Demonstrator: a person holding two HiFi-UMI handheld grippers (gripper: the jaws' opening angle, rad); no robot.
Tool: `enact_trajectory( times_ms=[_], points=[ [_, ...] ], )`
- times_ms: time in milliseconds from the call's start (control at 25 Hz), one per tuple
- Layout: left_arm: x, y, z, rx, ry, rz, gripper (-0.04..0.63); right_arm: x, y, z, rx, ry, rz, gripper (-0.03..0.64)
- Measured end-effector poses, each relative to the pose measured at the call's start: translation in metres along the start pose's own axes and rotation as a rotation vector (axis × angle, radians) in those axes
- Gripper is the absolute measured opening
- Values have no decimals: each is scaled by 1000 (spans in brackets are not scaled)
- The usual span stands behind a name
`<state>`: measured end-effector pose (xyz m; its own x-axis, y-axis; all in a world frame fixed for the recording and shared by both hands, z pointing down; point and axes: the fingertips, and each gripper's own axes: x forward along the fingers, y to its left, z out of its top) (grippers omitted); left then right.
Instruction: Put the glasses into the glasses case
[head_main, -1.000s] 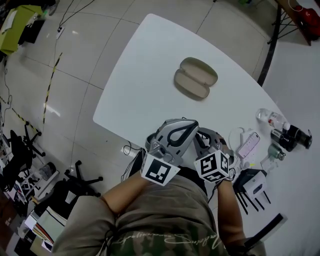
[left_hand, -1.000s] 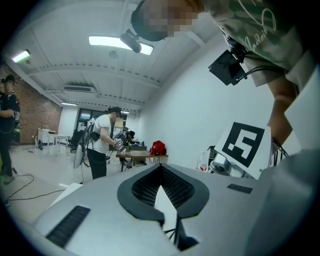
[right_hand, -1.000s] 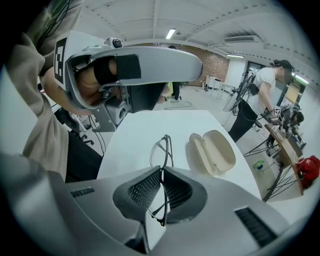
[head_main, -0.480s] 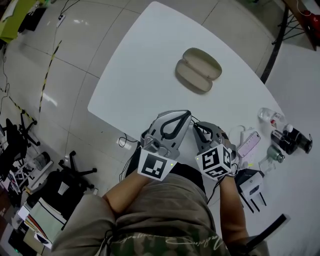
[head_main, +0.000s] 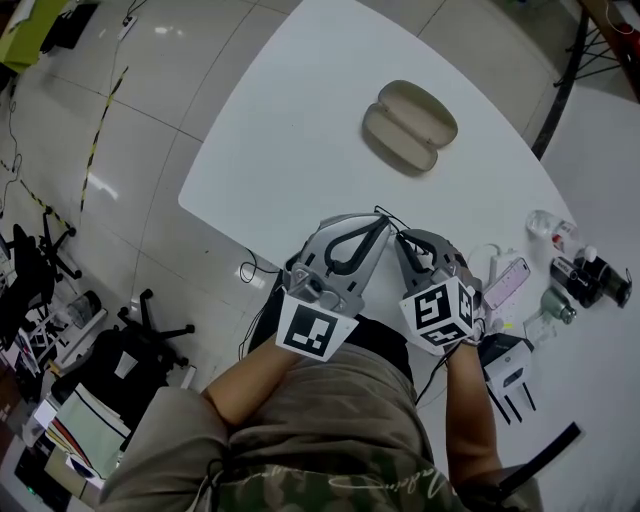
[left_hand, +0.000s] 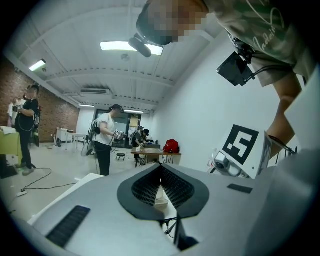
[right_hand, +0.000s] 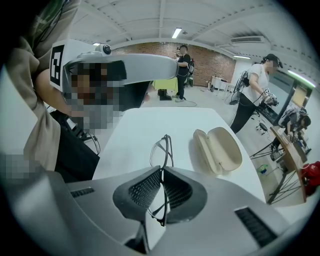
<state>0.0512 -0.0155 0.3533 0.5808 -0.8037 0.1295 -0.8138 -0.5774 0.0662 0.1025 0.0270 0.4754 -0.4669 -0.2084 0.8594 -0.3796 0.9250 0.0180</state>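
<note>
An open beige glasses case (head_main: 410, 126) lies empty on the white table (head_main: 300, 130), far from both grippers. Both grippers hover together over the table's near edge, tips almost touching. The thin dark-framed glasses (head_main: 388, 217) hang between them. In the right gripper view my right gripper (right_hand: 162, 172) is shut on the glasses (right_hand: 161, 150), whose lenses stick out past the jaws toward the case (right_hand: 217, 150). My left gripper (left_hand: 160, 172) has its jaws together, with a piece of the frame (left_hand: 170, 225) caught low in the gap. In the head view the left gripper (head_main: 372, 228) sits just left of the right gripper (head_main: 402, 240).
To the right on the table lie a phone (head_main: 503, 283), a white cable, small dark bottles (head_main: 590, 278), a clear bottle (head_main: 552, 228) and a black device (head_main: 505, 365). The table's left edge drops to a tiled floor with office chairs (head_main: 150, 330). People stand in the room beyond.
Both grippers stay together over the near edge with the glasses between them. They have shifted slightly to the right in view. The case has not moved on the table.
</note>
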Motion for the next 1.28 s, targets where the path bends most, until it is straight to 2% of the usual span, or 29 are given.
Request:
enact_trajectory(
  times_ms=[400, 720, 1080, 1280],
  points=[
    [-13, 14, -14, 5, 26, 5, 6, 11, 8, 5, 12, -1, -6, 31],
    [-20, 18, -24, -26, 41, 33, 6, 26, 11, 3, 36, -8, 15, 31],
    [-29, 39, -35, -84, 44, 95, 6, 48, 10, 8, -3, 10, 36, 31],
    [-25, 37, -34, -81, 53, 88, 6, 51, 5, 6, 13, 8, 38, 31]
  ],
)
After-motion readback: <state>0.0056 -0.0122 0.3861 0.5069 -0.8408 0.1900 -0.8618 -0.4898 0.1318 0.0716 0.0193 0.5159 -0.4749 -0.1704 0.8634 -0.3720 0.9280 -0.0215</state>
